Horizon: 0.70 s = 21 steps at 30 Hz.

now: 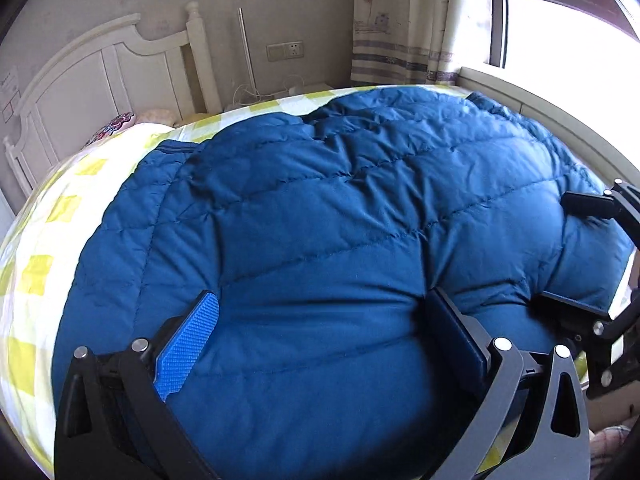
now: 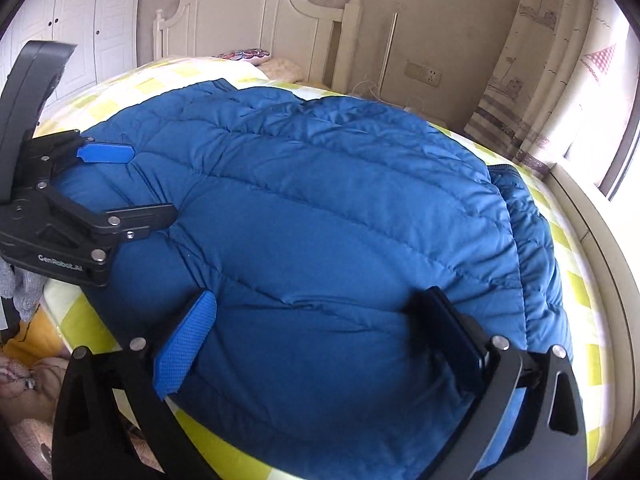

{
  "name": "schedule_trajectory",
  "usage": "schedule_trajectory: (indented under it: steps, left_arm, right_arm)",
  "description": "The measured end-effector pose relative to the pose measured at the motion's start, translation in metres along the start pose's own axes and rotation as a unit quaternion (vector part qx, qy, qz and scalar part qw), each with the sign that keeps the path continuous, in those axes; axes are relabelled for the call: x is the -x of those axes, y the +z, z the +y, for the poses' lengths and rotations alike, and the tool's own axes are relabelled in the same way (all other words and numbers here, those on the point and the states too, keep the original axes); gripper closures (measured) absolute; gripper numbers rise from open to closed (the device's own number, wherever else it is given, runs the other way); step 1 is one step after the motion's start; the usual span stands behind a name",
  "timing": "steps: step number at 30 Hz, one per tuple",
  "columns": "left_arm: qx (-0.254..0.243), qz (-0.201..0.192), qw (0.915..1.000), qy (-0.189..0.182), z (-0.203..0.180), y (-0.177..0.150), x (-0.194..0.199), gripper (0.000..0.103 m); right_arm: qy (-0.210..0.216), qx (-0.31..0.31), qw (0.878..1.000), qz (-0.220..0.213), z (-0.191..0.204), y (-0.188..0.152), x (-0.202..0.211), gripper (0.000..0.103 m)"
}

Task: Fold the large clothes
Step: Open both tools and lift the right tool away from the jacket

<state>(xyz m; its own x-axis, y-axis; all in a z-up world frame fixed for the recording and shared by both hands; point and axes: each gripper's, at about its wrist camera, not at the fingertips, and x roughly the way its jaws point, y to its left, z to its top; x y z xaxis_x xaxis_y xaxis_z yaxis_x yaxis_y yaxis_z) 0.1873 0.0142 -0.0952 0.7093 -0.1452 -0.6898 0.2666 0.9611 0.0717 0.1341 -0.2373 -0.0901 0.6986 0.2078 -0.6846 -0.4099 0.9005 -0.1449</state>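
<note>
A large blue quilted down jacket (image 1: 320, 208) lies spread over the bed, also filling the right wrist view (image 2: 320, 208). My left gripper (image 1: 324, 320) is open, its fingers spread wide and pressed against the jacket's near edge. My right gripper (image 2: 320, 320) is open too, fingers astride the jacket's near edge. The right gripper shows at the right of the left wrist view (image 1: 576, 248), open over the jacket. The left gripper shows at the left of the right wrist view (image 2: 132, 184), open on the jacket.
The bed has a yellow-and-white checked sheet (image 1: 36, 272) and a white headboard (image 1: 100, 80). A patterned pillow (image 2: 244, 55) lies by the headboard. Curtains (image 1: 404, 20) and a window (image 1: 560, 24) stand to the right. A white wardrobe (image 2: 92, 20) is at the left.
</note>
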Motion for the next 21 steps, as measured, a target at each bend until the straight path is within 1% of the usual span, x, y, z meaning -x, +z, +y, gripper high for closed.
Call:
schedule_trajectory:
  steps: [2, 4, 6, 7, 8, 9, 10, 13, 15, 16, 17, 18, 19, 20, 21]
  left_arm:
    - [0.015, -0.013, 0.9998, 0.009, 0.011, -0.005, 0.016, 0.004]
    - [0.044, -0.03, 0.9979, 0.036, 0.033, -0.012, 0.03, 0.004]
    - [0.074, -0.029, 0.995, 0.062, 0.054, -0.02, 0.033, 0.004]
    - [0.086, -0.016, 0.9939, 0.067, 0.068, -0.028, 0.029, 0.004]
    - [0.086, -0.011, 0.9942, 0.063, 0.074, -0.033, 0.028, 0.004]
    - [0.085, -0.014, 0.9946, 0.058, 0.078, -0.038, 0.028, 0.004]
    - [0.083, -0.013, 0.9947, 0.06, 0.078, -0.041, 0.028, 0.004]
    - [0.078, -0.001, 0.994, 0.076, 0.075, -0.037, 0.025, 0.004]
    - [0.078, 0.004, 0.9941, 0.076, 0.077, -0.036, 0.025, 0.004]
    - [0.079, 0.004, 0.9942, 0.073, 0.078, -0.036, 0.024, 0.004]
    - [0.079, 0.003, 0.9943, 0.071, 0.079, -0.036, 0.025, 0.004]
    - [0.08, 0.002, 0.9943, 0.07, 0.079, -0.037, 0.025, 0.004]
    - [0.08, 0.0, 0.9943, 0.071, 0.078, -0.038, 0.025, 0.004]
    - [0.079, -0.001, 0.9943, 0.073, 0.077, -0.038, 0.024, 0.004]
    - [0.078, -0.001, 0.9942, 0.073, 0.076, -0.038, 0.023, 0.004]
  right_arm:
    - [-0.001, -0.002, 1.0, 0.001, -0.007, -0.002, 0.01, 0.003]
    - [-0.013, -0.021, 1.0, -0.009, -0.021, -0.007, 0.028, 0.003]
    - [-0.03, -0.059, 0.998, -0.023, -0.044, -0.023, 0.041, 0.003]
    - [-0.035, -0.078, 0.996, -0.025, -0.058, -0.032, 0.042, 0.003]
    - [-0.032, -0.103, 0.994, -0.023, -0.072, -0.044, 0.042, 0.002]
    - [-0.016, -0.127, 0.992, -0.021, -0.084, -0.055, 0.042, 0.002]
    - [-0.005, -0.137, 0.99, -0.023, -0.09, -0.061, 0.044, 0.002]
    - [-0.004, -0.135, 0.991, -0.024, -0.092, -0.068, 0.053, 0.003]
    - [0.007, -0.15, 0.988, -0.038, -0.098, -0.072, 0.066, 0.003]
    - [0.019, -0.176, 0.983, -0.055, -0.106, -0.077, 0.076, 0.003]
    - [0.031, -0.212, 0.974, -0.07, -0.116, -0.085, 0.086, 0.003]
    - [0.038, -0.234, 0.968, -0.076, -0.122, -0.091, 0.091, 0.003]
    - [0.045, -0.273, 0.957, -0.082, -0.131, -0.103, 0.099, 0.003]
    - [0.048, -0.293, 0.951, -0.084, -0.137, -0.111, 0.103, 0.003]
    - [0.059, -0.319, 0.942, -0.085, -0.142, -0.124, 0.107, 0.007]
